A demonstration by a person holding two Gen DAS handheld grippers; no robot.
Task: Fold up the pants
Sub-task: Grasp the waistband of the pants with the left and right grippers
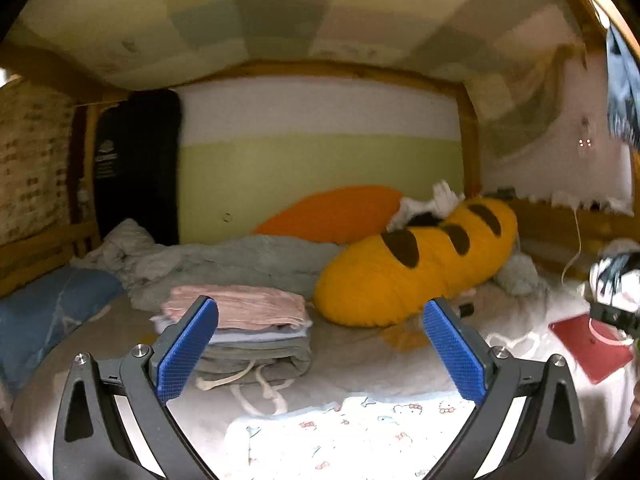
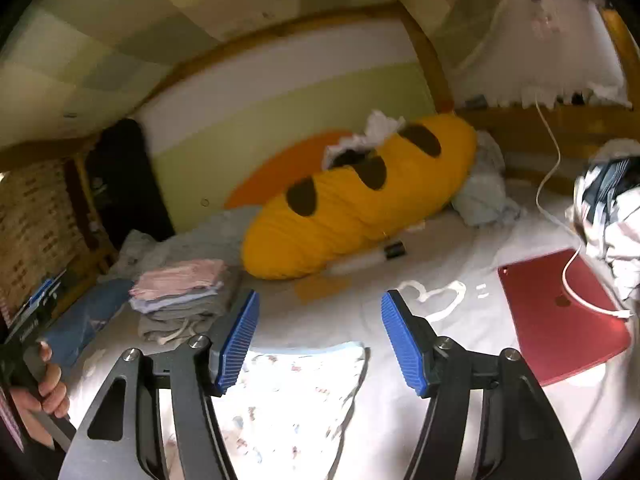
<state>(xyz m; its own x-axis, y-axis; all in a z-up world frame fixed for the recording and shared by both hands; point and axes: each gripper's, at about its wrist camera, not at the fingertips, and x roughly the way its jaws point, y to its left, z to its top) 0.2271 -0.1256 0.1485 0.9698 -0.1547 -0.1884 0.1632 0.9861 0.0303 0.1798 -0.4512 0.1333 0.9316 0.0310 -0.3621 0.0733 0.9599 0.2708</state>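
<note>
Blue-padded fingers frame both views, and nearest to them lies the patterned white garment (image 2: 288,400), presumably the pants, spread flat on the pale bedsheet (image 2: 420,380) at about 6 o'clock under both cameras, its light-blue edged hem just beyond the pads; whether it is folded I cannot tell, since glare washes out much of it. Both tongs hold nothing: the left gripper (image 1: 320,344) stands wide open above the cloth, and the right gripper (image 2: 320,340) is also parted, though less widely, with only air between its pads. At 9 o'clock in the right wrist view a hand (image 2: 44,396) grips the dark handle of the other tool. Toward 10 o'clock of the garment sits a stack of folded clothes (image 1: 244,332), pink on top, pale blue and white below, grey with drawstrings at the bottom. Behind it lies a rumpled grey blanket (image 1: 224,260), with a blue pillow (image 1: 48,312) at 9 o'clock. At 12 o'clock rests a yellow bread-shaped plush (image 2: 360,196) with brown marks, an orange cushion (image 1: 332,212) behind it. At 3 o'clock a red tablet (image 2: 560,312) lies on the sheet with a white cable (image 2: 548,168) plugged in, and a heap of crumpled clothing (image 2: 612,216) sits just past it
</note>
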